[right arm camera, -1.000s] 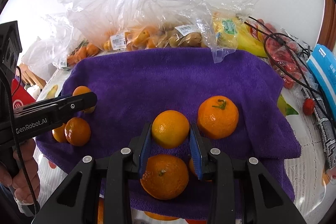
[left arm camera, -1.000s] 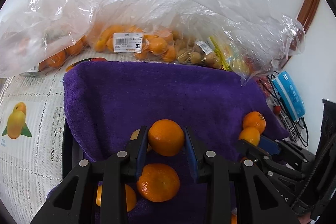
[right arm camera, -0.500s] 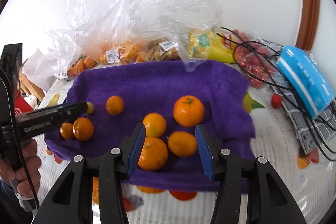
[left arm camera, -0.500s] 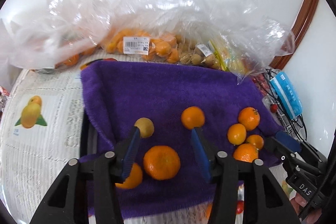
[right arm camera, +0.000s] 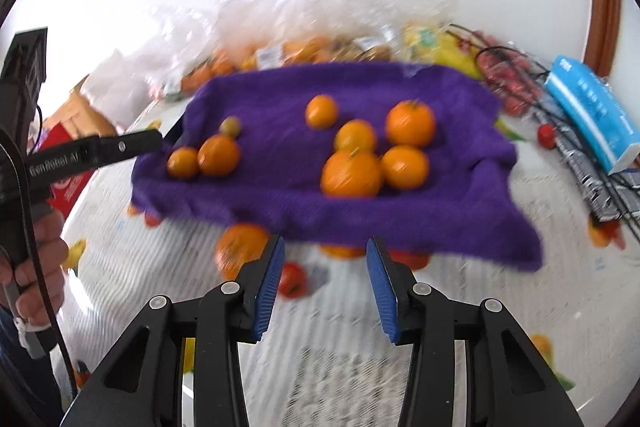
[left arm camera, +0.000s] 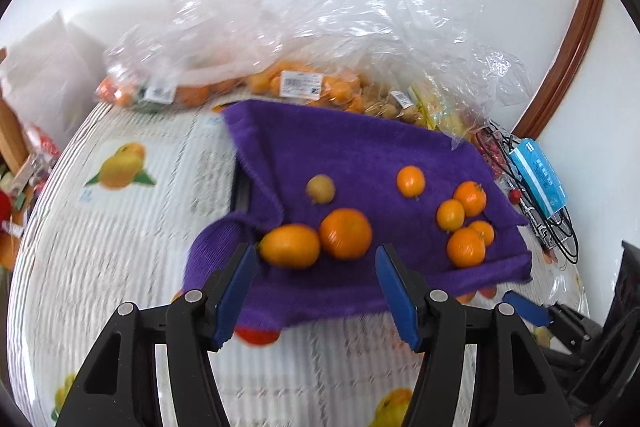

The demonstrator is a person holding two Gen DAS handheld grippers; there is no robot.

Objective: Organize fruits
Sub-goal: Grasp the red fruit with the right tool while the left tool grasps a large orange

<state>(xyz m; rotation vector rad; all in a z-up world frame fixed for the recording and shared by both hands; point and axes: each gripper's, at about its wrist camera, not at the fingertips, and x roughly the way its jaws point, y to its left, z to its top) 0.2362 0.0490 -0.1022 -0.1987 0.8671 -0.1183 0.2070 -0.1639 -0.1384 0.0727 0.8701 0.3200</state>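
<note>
Your left gripper [left arm camera: 316, 281] hangs over the near edge of the purple towel [left arm camera: 360, 151] with its jaws spread wide and nothing between them. Just beyond its blue pads lie two oranges touching each other, a larger round one [left arm camera: 345, 233] and a flatter one [left arm camera: 290, 245] on its left, with a small yellowish fruit [left arm camera: 320, 189] a little behind them.

Your right gripper [right arm camera: 326, 287] is likewise apart and empty, held above the patterned bench cover [right arm camera: 340, 355] short of the towel's front hem. On the towel ahead of it sits a cluster of four oranges [right arm camera: 352, 169], packed close together, and a single small orange [right arm camera: 321, 111] rests apart near the middle.

Clear plastic bags of fruit [left arm camera: 304, 87] are piled along the wall behind the towel, and a blue packet [right arm camera: 592, 115] lies off to the right.
</note>
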